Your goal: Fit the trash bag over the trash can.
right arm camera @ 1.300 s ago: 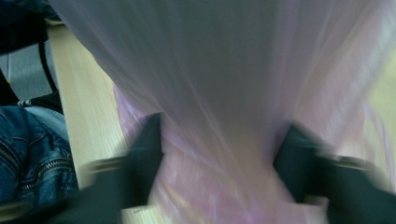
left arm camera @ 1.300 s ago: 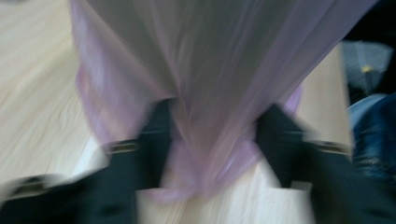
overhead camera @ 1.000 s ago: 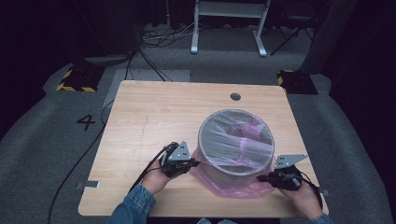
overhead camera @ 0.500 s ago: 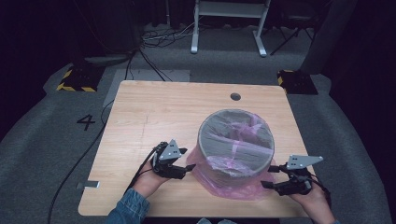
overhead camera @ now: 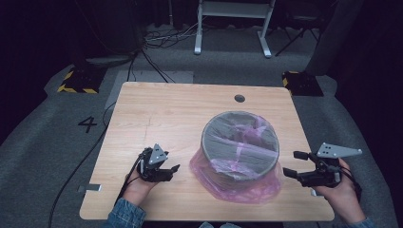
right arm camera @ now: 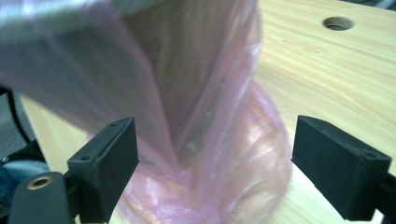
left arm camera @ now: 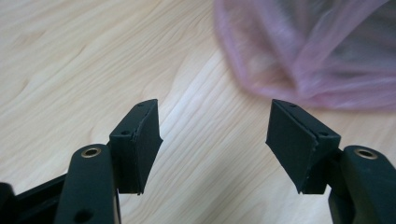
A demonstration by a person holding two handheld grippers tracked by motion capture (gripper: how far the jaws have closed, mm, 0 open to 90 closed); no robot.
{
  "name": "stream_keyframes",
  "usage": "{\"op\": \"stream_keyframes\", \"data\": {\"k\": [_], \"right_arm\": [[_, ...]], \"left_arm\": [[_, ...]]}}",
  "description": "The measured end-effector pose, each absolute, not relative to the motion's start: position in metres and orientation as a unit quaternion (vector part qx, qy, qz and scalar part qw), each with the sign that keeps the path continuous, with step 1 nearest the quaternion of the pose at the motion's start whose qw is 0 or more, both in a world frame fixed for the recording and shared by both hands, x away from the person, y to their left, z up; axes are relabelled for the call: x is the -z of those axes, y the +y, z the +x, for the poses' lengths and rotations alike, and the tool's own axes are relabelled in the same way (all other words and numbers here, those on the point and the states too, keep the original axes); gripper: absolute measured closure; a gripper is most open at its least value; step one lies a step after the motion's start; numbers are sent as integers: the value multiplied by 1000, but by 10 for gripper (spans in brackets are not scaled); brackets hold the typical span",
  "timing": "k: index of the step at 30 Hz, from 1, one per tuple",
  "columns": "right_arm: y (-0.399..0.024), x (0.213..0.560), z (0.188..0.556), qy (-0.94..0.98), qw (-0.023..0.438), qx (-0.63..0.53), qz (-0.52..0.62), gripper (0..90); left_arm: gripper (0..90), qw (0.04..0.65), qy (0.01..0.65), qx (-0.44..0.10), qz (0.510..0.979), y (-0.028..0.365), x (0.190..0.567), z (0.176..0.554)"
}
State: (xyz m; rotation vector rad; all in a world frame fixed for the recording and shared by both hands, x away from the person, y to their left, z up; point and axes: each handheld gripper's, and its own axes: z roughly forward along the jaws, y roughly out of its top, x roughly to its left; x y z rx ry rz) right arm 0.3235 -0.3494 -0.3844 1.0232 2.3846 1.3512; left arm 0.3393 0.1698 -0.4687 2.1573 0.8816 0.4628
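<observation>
A round grey bin (overhead camera: 240,145) stands on the wooden table (overhead camera: 161,114), lined with a pink plastic bag (overhead camera: 247,190) that spills over its rim and pools on the tabletop around its base. My left gripper (overhead camera: 173,172) rests open on the table left of the bin, a short gap from the bag's edge (left arm camera: 299,70). My right gripper (overhead camera: 294,165) is open to the right of the bin, near the table's right edge, its jaws facing the bag (right arm camera: 210,140) with nothing between them.
A round cable hole (overhead camera: 239,98) sits in the table near its far edge. Beyond the table are a white stand's legs (overhead camera: 233,28), cables on the grey floor and yellow-black striped blocks (overhead camera: 76,80). A floor mark reads 4 (overhead camera: 88,124).
Both grippers have drawn away from the bin, the left toward the left and the right outward to the table's right edge. The bag has been let go and lies loose at the base.
</observation>
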Motion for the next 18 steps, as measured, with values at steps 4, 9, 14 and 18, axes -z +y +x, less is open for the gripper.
{"op": "stream_keyframes", "data": {"k": [4,9,14,18], "right_arm": [[-349,370,331,807,115,-438,380,143],[-345,351,335,820,118,-438,350,140],[-337,333,341,820,131,-445,335,163],[-326,321,346,830,134,-441,314,331]], "left_arm": [[348,359,357,-183,843,180,476,340],[349,342,376,-183,841,193,483,341],[349,326,390,-185,841,203,490,343],[349,319,398,-185,840,209,493,344]]}}
